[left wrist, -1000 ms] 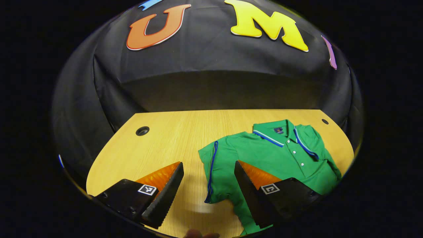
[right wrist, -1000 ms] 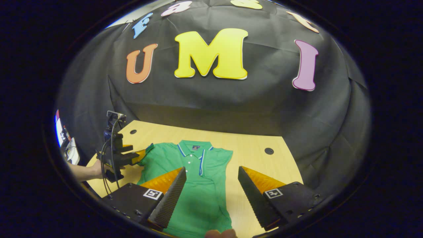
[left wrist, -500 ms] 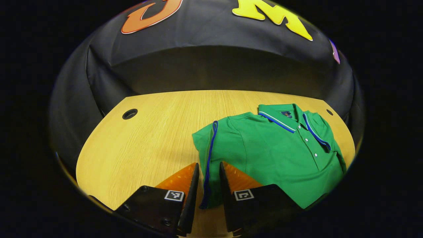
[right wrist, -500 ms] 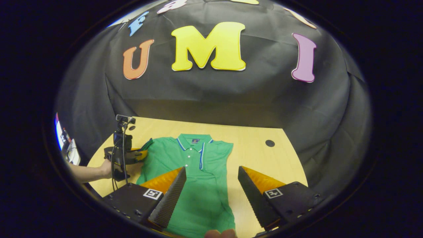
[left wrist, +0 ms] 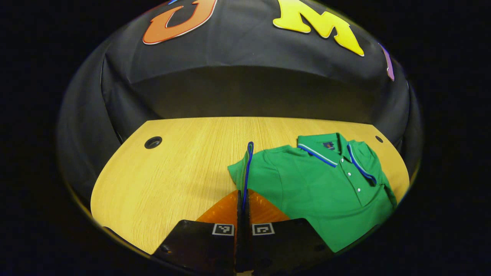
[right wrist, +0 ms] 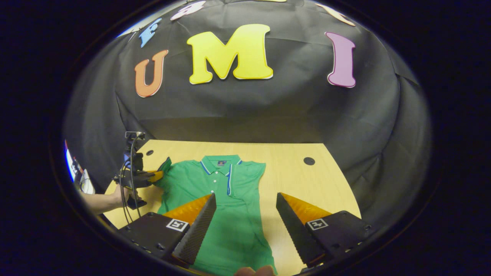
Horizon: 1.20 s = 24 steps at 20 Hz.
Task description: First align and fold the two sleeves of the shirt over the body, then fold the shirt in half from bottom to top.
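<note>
We see the green polo shirt (left wrist: 326, 188) lying face up on the wooden table (left wrist: 172, 172), collar toward the booth's back wall. Our left gripper (left wrist: 243, 199) has its fingers pressed together on the blue-trimmed cuff of the sleeve (left wrist: 247, 165), which stands up on edge just ahead of the fingertips, with the shirt body spreading off to that gripper's right. In the right gripper view, the left gripper (right wrist: 153, 177) and the hand (right wrist: 122, 195) holding it sit at the shirt's (right wrist: 226, 214) far left edge. Our right gripper (right wrist: 245, 199) hangs above the shirt's lower half, fingers spread wide and gripping nothing, with the cloth beneath and between them.
</note>
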{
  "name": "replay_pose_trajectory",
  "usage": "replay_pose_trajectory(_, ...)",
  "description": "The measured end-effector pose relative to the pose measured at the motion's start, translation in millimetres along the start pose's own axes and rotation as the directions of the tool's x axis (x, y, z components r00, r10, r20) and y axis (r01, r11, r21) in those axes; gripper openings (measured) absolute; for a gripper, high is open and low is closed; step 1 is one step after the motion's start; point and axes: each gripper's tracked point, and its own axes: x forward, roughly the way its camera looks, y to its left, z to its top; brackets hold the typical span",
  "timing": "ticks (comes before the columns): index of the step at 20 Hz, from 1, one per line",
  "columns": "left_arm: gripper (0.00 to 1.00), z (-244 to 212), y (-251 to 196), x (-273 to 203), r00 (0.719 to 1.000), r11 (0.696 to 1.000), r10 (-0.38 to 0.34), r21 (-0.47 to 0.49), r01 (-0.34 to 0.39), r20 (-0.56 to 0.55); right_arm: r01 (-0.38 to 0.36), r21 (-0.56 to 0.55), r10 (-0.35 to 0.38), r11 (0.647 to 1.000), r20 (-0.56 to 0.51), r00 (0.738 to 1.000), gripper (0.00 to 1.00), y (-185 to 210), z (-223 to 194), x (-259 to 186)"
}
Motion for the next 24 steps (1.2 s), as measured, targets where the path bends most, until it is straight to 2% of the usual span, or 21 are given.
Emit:
replay_pose_trajectory(5, 0.03, 41, -28, -16, 0.998, 0.999, -0.032, -0.018, 0.032, 0.049, -0.007, 0.035, 0.007, 0.999, 0.003, 1.000, 0.96, -7, -4, -6)
replay_pose_trajectory(7, 0.03, 52, -60, -20, 0.998, 0.999, -0.042, -0.003, 0.043, 0.048, 0.010, 0.056, -0.010, 0.998, 0.003, 1.000, 0.92, -19, -10, -14)
replay_pose_trajectory(8, 0.03, 55, -74, -21, 0.997, 0.999, -0.054, -0.002, 0.055, 0.050, 0.016, 0.068, -0.016, 0.998, 0.002, 1.000, 0.96, -24, -12, -17)
replay_pose_trajectory(10, 0.00, 62, -107, -19, 0.995, 0.997, -0.078, 0.011, 0.078, 0.054, 0.039, 0.078, -0.040, 0.996, 0.009, 0.999, 0.96, -37, -13, -27)
replay_pose_trajectory(11, 0.03, 61, -119, -16, 0.995, 0.996, -0.083, 0.021, 0.082, 0.051, 0.049, 0.078, -0.050, 0.996, 0.013, 0.999, 0.96, -42, -13, -31)
replay_pose_trajectory(16, 0.05, 44, -163, -2, 0.998, 0.998, -0.065, 0.020, 0.065, -0.011, 0.083, 0.078, -0.086, 0.993, 0.033, 0.996, 0.96, -68, -19, -48)
replay_pose_trajectory(19, 0.07, 42, -188, 2, 0.994, 0.994, -0.105, 0.005, 0.105, -0.007, 0.083, 0.065, -0.085, 0.994, 0.027, 0.996, 0.96, -72, -26, -50)
replay_pose_trajectory(20, 0.11, 39, -197, 0, 0.992, 0.992, -0.123, 0.006, 0.123, -0.015, 0.080, 0.063, -0.081, 0.995, 0.024, 0.996, 0.96, -72, -28, -50)
replay_pose_trajectory(24, 1.00, 46, -195, -14, 0.995, 0.995, -0.097, 0.016, 0.097, 0.011, 0.067, 0.049, -0.068, 0.997, 0.037, 0.997, 0.96, -70, -25, -48)
